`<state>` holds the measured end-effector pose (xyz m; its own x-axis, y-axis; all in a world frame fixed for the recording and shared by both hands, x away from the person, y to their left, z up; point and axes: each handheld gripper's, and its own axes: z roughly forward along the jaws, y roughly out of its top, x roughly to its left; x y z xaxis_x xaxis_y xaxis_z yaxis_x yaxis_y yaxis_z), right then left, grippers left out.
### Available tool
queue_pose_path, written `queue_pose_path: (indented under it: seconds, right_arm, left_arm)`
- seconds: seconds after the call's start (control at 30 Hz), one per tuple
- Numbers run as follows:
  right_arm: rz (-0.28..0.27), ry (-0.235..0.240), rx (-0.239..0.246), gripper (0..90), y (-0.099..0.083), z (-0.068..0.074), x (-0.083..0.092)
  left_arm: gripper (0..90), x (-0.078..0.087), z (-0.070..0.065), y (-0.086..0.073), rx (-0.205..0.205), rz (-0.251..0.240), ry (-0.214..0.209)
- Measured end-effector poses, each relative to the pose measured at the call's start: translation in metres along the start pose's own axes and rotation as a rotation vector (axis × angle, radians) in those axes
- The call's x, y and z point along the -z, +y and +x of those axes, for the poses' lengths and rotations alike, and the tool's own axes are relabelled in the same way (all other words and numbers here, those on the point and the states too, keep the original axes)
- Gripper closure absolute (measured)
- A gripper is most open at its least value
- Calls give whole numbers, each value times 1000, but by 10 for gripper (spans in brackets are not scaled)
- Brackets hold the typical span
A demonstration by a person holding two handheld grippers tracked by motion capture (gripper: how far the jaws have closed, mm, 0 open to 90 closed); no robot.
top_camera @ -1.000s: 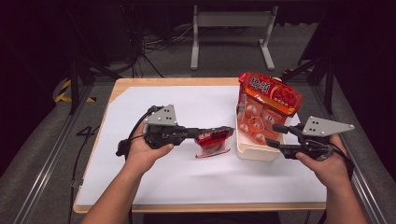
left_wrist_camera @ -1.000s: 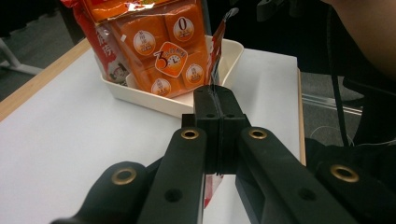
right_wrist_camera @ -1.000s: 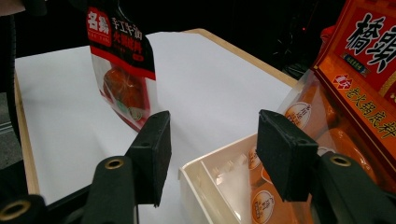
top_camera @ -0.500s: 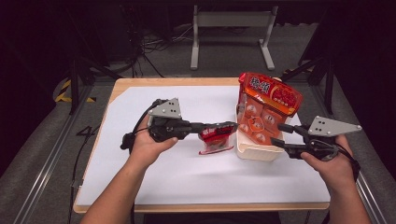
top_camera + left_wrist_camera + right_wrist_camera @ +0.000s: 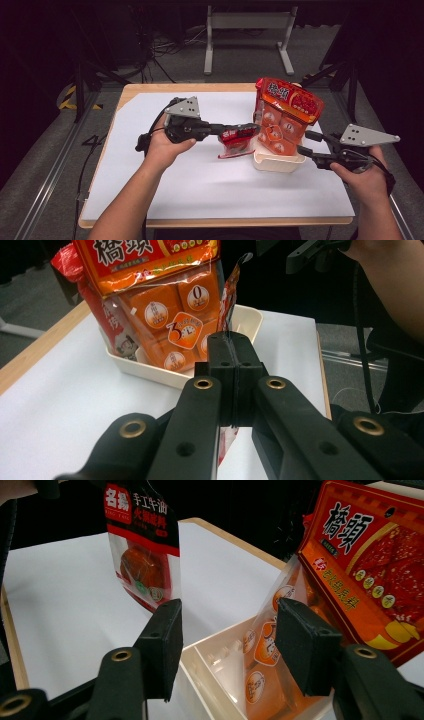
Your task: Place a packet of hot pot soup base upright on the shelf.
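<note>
My left gripper (image 5: 250, 131) is shut on the top edge of a small red sauce packet (image 5: 236, 142), which hangs just above the white table beside the cream bin (image 5: 277, 162). In the left gripper view the packet's thin edge (image 5: 231, 290) sticks up between the closed jaws (image 5: 234, 347). A large orange snack bag (image 5: 287, 117) stands upright in the bin. My right gripper (image 5: 302, 150) is open at the bin's right side. In the right gripper view its pads (image 5: 162, 645) frame the bin's corner (image 5: 210, 665), with the packet (image 5: 142, 555) hanging beyond and the orange bag (image 5: 370, 565) at right.
A white sheet (image 5: 190, 175) covers the wooden table (image 5: 130, 92). A metal stand (image 5: 247, 35) and cables lie on the dark floor behind. The bin's front part (image 5: 247, 320) has room in front of the orange bag (image 5: 155, 295).
My left gripper has carried the red packet rightward and slightly up, closer to the bin. The right gripper has drawn back a little to the right.
</note>
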<state>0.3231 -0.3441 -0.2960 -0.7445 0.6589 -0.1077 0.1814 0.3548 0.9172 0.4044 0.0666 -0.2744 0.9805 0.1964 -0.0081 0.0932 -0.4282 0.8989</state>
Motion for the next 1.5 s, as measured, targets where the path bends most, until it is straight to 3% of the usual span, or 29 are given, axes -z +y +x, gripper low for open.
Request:
queue_pose_path:
  seconds: [0.6,1.3,1.5]
  right_arm:
    - [-32,-46,-18,454,-3,-1,25]
    - [-51,-76,-30,449,-4,-6,37]
    - [-59,-83,-33,449,-4,-7,39]
  left_arm:
    - [900,-23,8,24,-66,-8,-50]
    - [900,-56,18,30,-77,-40,-95]
    - [900,-67,16,33,-109,-52,-127]
